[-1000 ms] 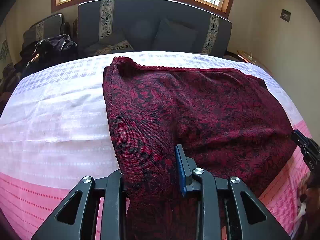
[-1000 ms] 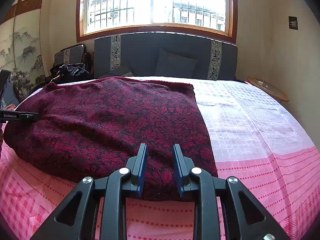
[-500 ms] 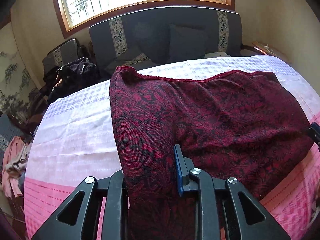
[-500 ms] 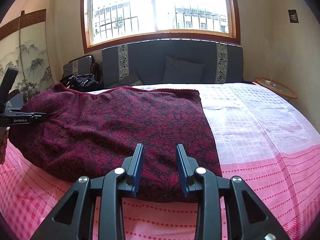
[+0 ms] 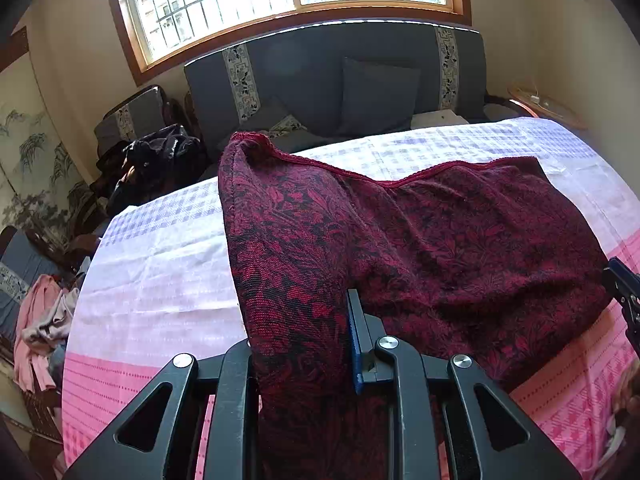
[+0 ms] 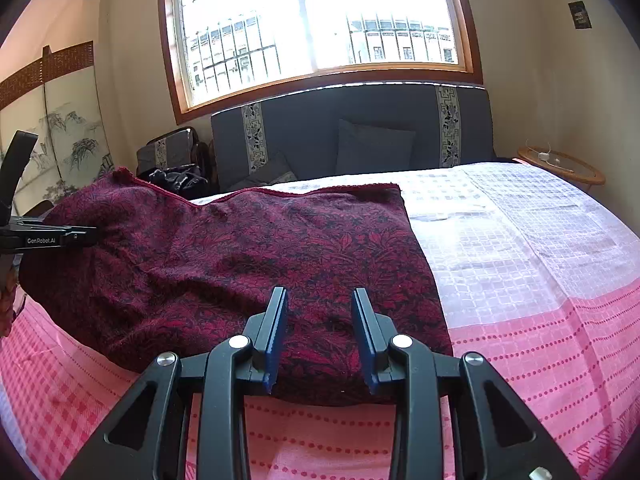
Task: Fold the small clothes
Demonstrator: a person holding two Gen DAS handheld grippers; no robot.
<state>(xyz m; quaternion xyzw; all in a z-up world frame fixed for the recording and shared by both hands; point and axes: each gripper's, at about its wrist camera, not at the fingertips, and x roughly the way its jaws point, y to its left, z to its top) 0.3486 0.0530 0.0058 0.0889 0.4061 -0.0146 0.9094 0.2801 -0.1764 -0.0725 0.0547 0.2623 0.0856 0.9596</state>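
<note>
A dark red garment [image 5: 460, 240] with a black leaf pattern lies on the bed, seen again in the right wrist view [image 6: 240, 260]. My left gripper [image 5: 300, 320] is shut on its near left part; the cloth drapes over the left finger, hides it, and rises off the cover towards the far corner. In the right wrist view the left gripper [image 6: 90, 235] holds that raised side. My right gripper [image 6: 320, 294] stands open over the near right edge, cloth lying flat between its pads. It also shows at the picture's right edge as the right gripper [image 5: 620, 284].
The bed cover [image 6: 520, 280] is white at the back and pink in front. A dark blue sofa [image 5: 340, 80] stands behind the bed. Dark clothes [image 5: 160, 152] and pink clothes [image 5: 40, 312] lie at the left. A round side table [image 6: 560, 164] stands at the right.
My left gripper has risen with the garment, lifting its left side and far corner off the bed. The right gripper's jaws have widened a little and it has hardly moved.
</note>
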